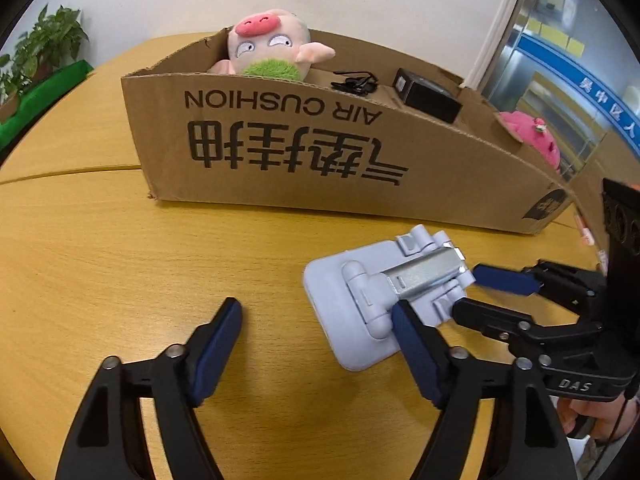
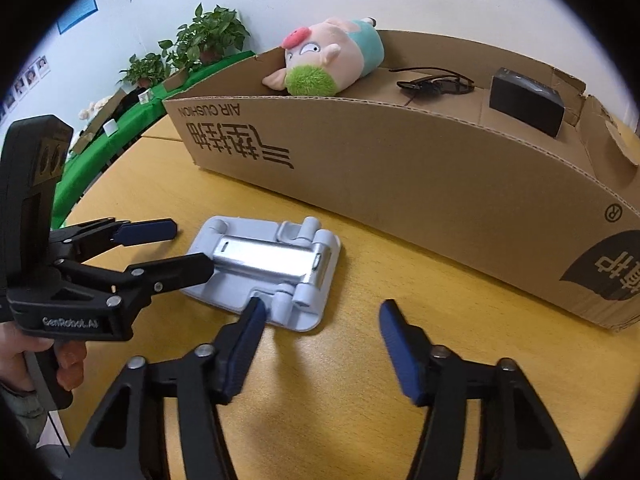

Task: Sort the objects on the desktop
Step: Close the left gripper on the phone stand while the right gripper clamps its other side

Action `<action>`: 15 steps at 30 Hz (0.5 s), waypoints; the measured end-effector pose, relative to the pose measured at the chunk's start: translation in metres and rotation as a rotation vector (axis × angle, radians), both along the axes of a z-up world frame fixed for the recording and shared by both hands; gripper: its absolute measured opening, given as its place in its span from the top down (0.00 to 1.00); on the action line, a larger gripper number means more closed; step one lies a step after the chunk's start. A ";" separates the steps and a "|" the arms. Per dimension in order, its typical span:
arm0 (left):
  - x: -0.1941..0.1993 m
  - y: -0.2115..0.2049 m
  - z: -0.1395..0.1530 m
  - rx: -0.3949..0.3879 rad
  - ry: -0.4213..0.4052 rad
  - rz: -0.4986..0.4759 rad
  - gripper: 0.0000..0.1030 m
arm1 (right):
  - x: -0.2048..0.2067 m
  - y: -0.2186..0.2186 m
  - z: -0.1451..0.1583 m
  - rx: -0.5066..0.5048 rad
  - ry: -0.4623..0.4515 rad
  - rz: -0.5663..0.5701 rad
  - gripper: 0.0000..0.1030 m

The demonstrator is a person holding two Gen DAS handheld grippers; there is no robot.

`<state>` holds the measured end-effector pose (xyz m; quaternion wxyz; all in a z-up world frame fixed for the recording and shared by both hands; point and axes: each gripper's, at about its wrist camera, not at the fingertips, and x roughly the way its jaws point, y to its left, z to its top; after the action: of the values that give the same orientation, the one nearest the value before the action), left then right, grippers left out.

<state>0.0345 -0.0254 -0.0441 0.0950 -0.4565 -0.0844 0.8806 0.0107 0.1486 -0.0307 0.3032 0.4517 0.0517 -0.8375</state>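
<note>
Phone stand, grey and folded flat, lies on the yellow wooden table at the lower right of the left wrist view, just before the long wall of the cardboard box. It is not yet in the box, so I judge the step in hand to be the picking up of this stand.

Left gripper is released: its jaws stand apart with only bare table between them, and its right finger is at the near edge of the stand. Whether it touches, I cannot tell. Right gripper is released too and holds nothing; its left finger is at the lower edge of the stand, and the stand lies outside its jaws.

For the next move, one gripper probably needs to shift sideways until the stand is between both pads, then close on it. Because the stand lies flat, the pads may slip over it; taking it by the raised hinge part seems safer. After that, it must be lifted over the box wall.

Counted: one phone stand, one cardboard box, two grippers. In the box are one plush pig, one small black case and one black tangle, cable or glasses, I cannot tell. One pink plush toy shows behind the box, at right.
</note>
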 end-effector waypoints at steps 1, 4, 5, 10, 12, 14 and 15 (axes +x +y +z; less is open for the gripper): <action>0.000 0.000 0.000 0.013 0.001 -0.017 0.33 | 0.001 -0.001 0.000 -0.002 -0.006 0.011 0.63; -0.001 -0.001 -0.001 0.109 -0.025 -0.053 0.62 | 0.011 -0.008 0.002 0.035 0.001 0.039 0.79; -0.001 -0.001 0.000 0.115 -0.026 -0.052 0.62 | 0.016 -0.009 0.003 0.042 0.002 0.048 0.81; 0.000 0.001 0.001 0.112 -0.017 -0.068 0.62 | 0.025 0.004 0.006 0.003 -0.013 0.007 0.69; -0.001 0.001 0.001 0.112 -0.015 -0.072 0.62 | 0.019 0.013 0.006 -0.026 -0.023 -0.036 0.44; -0.002 0.001 0.001 0.110 -0.014 -0.078 0.62 | 0.013 0.016 0.005 -0.040 -0.038 -0.061 0.41; -0.003 0.001 0.001 0.109 -0.014 -0.081 0.63 | 0.011 0.015 0.006 -0.042 -0.039 -0.062 0.41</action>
<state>0.0313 -0.0241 -0.0436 0.1550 -0.4600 -0.1144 0.8668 0.0216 0.1633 -0.0252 0.2876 0.4628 0.0140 -0.8384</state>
